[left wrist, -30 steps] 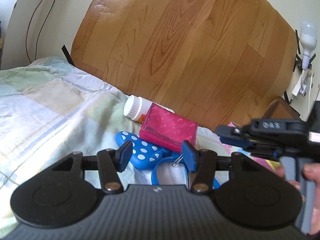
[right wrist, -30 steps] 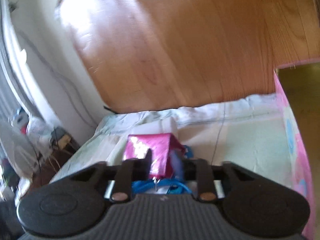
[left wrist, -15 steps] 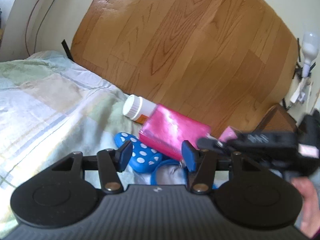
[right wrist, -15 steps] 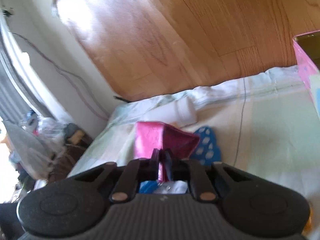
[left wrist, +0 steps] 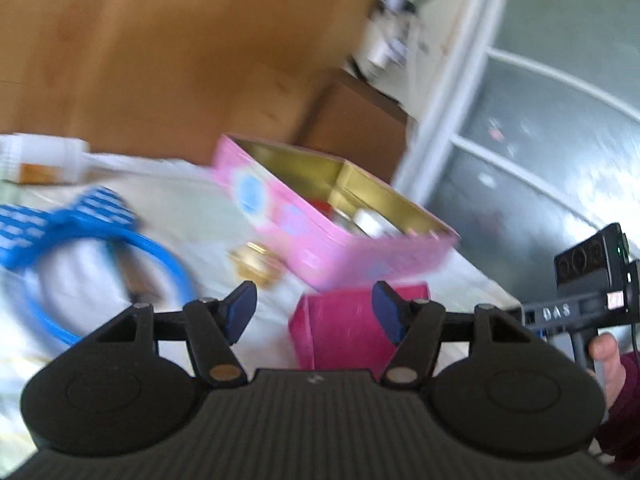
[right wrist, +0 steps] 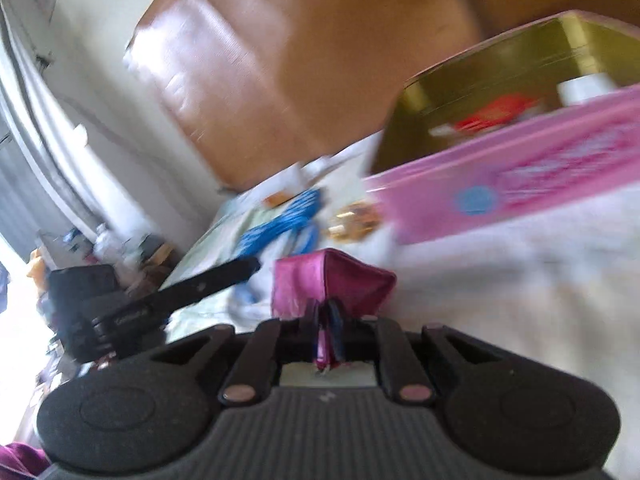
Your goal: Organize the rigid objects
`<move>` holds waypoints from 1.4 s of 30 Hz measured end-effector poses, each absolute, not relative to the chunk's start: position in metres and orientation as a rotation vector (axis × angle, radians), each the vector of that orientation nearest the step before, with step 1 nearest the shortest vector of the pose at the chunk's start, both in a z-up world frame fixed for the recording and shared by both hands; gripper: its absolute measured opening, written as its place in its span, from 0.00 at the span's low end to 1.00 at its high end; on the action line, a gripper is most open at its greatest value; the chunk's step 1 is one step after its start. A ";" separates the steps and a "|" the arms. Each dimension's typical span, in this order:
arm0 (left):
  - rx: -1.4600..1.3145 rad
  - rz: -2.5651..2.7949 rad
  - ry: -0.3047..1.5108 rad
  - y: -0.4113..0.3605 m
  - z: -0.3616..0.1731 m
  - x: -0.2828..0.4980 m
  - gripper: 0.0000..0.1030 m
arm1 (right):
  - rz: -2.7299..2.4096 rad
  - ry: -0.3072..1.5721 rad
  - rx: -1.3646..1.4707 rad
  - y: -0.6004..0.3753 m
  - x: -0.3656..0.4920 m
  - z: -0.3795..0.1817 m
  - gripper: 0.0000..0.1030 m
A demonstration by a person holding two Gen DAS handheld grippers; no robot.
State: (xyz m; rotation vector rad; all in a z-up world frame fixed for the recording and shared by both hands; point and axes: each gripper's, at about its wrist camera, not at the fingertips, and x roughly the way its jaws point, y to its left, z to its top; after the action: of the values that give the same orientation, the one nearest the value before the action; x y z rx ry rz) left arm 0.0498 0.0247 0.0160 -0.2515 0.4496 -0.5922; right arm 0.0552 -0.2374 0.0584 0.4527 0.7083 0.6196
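My right gripper point(right wrist: 326, 320) is shut on the edge of a shiny magenta pouch point(right wrist: 328, 284), held just above the bedsheet; the pouch also shows in the left wrist view point(left wrist: 344, 332). An open pink tin point(left wrist: 320, 236) with a gold inside holds a few small items and stands behind the pouch; it also shows in the right wrist view point(right wrist: 520, 184). My left gripper point(left wrist: 314, 310) is open and empty, its fingers wide apart in front of the pouch. A pill bottle point(left wrist: 40, 160), a blue polka-dot headband point(left wrist: 80, 232) and a small gold object point(left wrist: 256, 264) lie on the sheet.
The bed's edge runs behind the tin, with wooden floor point(left wrist: 160, 60) beyond. A brown cardboard box point(left wrist: 352, 124) stands on the floor by a glass door point(left wrist: 540, 140). My right hand's gripper body point(left wrist: 580, 304) is at the right edge.
My right gripper has carried the magenta pouch away from the bottle and headband to just in front of the pink tin. My left gripper swung right to face the tin, still open.
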 end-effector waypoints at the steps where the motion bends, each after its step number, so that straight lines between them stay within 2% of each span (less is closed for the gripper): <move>1: -0.241 -0.602 0.459 0.015 0.015 0.046 0.64 | 0.599 0.696 0.457 -0.247 0.048 0.057 0.11; 7: -0.203 -0.639 0.521 -0.021 0.009 0.040 0.62 | 0.576 0.679 0.465 -0.263 0.037 0.047 0.11; 8: -0.194 -0.627 0.528 -0.024 0.009 0.043 0.62 | 0.584 0.675 0.470 -0.262 0.039 0.046 0.13; 10: -0.181 -0.602 0.547 -0.027 0.008 0.048 0.62 | 0.604 0.670 0.461 -0.260 0.042 0.042 0.22; 12: -0.186 -0.600 0.592 -0.028 0.003 0.059 0.62 | 0.618 0.667 0.421 -0.256 0.042 0.037 0.23; 13: -0.199 -0.607 0.622 -0.029 -0.002 0.064 0.50 | 0.620 0.674 0.398 -0.251 0.042 0.034 0.16; 16: -0.238 -0.619 0.626 -0.028 -0.002 0.064 0.47 | 0.615 0.637 0.338 -0.245 0.036 0.036 0.15; 21: -0.208 -0.644 0.456 -0.037 0.049 0.067 0.47 | 0.563 0.385 0.151 -0.239 0.024 0.082 0.15; 26: -0.127 -0.596 0.328 -0.066 0.082 0.107 0.54 | 0.443 0.219 0.018 -0.233 0.054 0.109 0.16; 37: -0.122 -0.458 0.432 -0.100 0.065 0.195 0.53 | 0.320 0.292 0.019 -0.248 0.160 0.079 0.19; 40: -0.084 -0.374 0.467 -0.114 0.064 0.210 0.55 | 0.188 0.276 -0.031 -0.246 0.178 0.072 0.19; 42: -0.065 -0.285 0.445 -0.117 0.065 0.211 0.63 | 0.073 0.239 -0.020 -0.248 0.183 0.067 0.23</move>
State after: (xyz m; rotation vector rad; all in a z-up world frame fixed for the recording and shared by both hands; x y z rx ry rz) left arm 0.2107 -0.1174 0.0651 -0.0652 0.4450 -0.2846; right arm 0.1831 -0.2480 0.0672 -0.0198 0.2394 0.0733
